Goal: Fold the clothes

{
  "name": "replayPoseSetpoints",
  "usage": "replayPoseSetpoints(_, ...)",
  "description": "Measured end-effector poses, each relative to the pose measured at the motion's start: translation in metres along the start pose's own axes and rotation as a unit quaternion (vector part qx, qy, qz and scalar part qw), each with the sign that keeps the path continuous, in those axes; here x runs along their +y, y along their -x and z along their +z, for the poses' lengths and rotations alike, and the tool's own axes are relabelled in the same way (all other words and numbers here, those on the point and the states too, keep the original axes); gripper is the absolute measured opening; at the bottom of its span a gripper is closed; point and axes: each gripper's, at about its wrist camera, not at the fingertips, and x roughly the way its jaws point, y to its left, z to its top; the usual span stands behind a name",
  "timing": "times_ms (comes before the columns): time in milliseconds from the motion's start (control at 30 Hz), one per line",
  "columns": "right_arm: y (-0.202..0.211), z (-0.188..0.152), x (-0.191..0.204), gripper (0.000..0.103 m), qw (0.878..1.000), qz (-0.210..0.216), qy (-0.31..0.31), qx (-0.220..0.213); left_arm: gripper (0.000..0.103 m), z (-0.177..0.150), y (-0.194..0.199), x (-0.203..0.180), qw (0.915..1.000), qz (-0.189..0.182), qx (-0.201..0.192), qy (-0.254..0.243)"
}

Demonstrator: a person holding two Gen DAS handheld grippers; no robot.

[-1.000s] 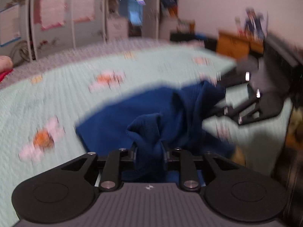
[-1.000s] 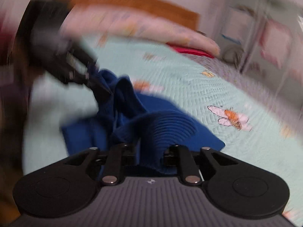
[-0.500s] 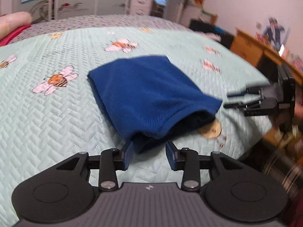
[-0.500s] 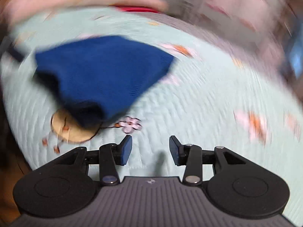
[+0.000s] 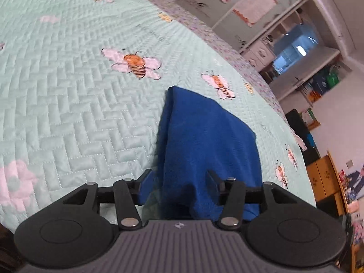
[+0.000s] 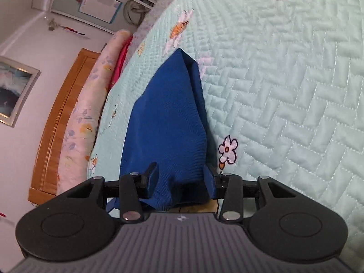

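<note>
Left wrist view shows the blue cloth (image 5: 204, 141) lying folded on the quilt (image 5: 68, 113), which is pale green with a zigzag stitch and printed bees. The near end of the cloth comes in between the two fingers of the left gripper (image 5: 179, 179). The jaws are opening, and the cloth sits between them. On the left side there is a gap between the finger and the cloth; on the right side the finger is very close to the cloth, and I cannot tell if it touches. Behind the bed stand a white shelf unit (image 5: 261, 22) and a wooden cabinet (image 5: 325, 177).

In the right wrist view the same cloth (image 6: 168, 118) runs away from the camera to a narrow point. Its near end lies between the fingers of the right gripper (image 6: 179, 177), which stand apart. Both fingers are just beside the cloth edges, and it is unclear whether they press on it. A wooden headboard (image 6: 59, 122) and a flowered pillow (image 6: 84, 118) lie to the left.
</note>
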Motion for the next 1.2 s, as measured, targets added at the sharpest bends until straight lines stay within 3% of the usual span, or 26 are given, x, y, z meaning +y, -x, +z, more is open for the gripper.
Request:
replayPoseSetpoints(33, -0.002, 0.000, -0.001, 0.041, 1.000, 0.001, 0.001, 0.003, 0.053, -0.001, -0.002, -0.001, 1.0000, -0.003, 0.003, 0.002)
replayPoseSetpoints(133, -0.009, -0.001, -0.001, 0.019, 1.000, -0.009, 0.017, 0.009, 0.045, -0.004, -0.006, -0.006, 0.9999, -0.013, 0.009, 0.005)
replayPoseSetpoints(167, -0.009, -0.001, 0.000, 0.014, 1.000, -0.007, 0.023, 0.011, 0.024, -0.005, -0.006, -0.008, 0.9998, -0.019, 0.010, 0.001)
replayPoseSetpoints(200, -0.008, -0.001, 0.002, 0.010, 0.999, -0.005, 0.031, 0.009, 0.012, -0.005, -0.007, -0.012, 0.9996, -0.025, 0.011, -0.004)
replayPoseSetpoints(300, -0.002, 0.002, 0.012, 0.008, 0.998, -0.003, 0.063, -0.002, 0.012, -0.005, 0.000, -0.021, 0.9991, -0.038, 0.004, -0.018)
replayPoseSetpoints(400, -0.005, 0.002, 0.012, 0.008, 0.996, -0.026, 0.087, 0.008, 0.012, -0.009, -0.007, -0.023, 0.9982, 0.007, 0.017, -0.056)
replayPoseSetpoints(500, -0.020, 0.000, -0.003, 0.009, 0.995, -0.046, 0.079, 0.026, 0.017, -0.017, -0.021, -0.009, 0.9972, 0.028, 0.041, -0.055)
replayPoseSetpoints(567, -0.024, -0.001, -0.014, 0.013, 0.997, -0.047, 0.060, 0.025, 0.026, -0.018, -0.021, -0.004, 0.9976, 0.025, 0.043, -0.049)
replayPoseSetpoints(633, -0.022, -0.001, -0.022, 0.018, 0.998, -0.035, 0.036, 0.024, 0.027, -0.018, -0.017, -0.002, 0.9977, 0.016, 0.047, -0.045)
replayPoseSetpoints(700, -0.014, 0.001, -0.024, 0.022, 0.999, -0.033, 0.028, 0.015, 0.036, -0.017, -0.012, -0.006, 0.9965, 0.012, 0.061, -0.056)
replayPoseSetpoints(800, 0.001, 0.005, -0.014, 0.022, 0.998, -0.037, 0.050, -0.015, 0.036, -0.012, 0.003, -0.009, 0.9971, 0.006, 0.032, -0.069)
replayPoseSetpoints(1000, -0.009, 0.025, 0.016, 0.022, 0.995, -0.017, 0.095, -0.033, 0.041, 0.032, -0.008, 0.005, 0.9996, -0.012, -0.025, -0.011)
replayPoseSetpoints(1200, -0.067, 0.039, 0.045, 0.022, 0.992, 0.014, 0.127, -0.002, 0.041, 0.082, -0.070, 0.008, 0.9998, -0.005, -0.017, -0.012)
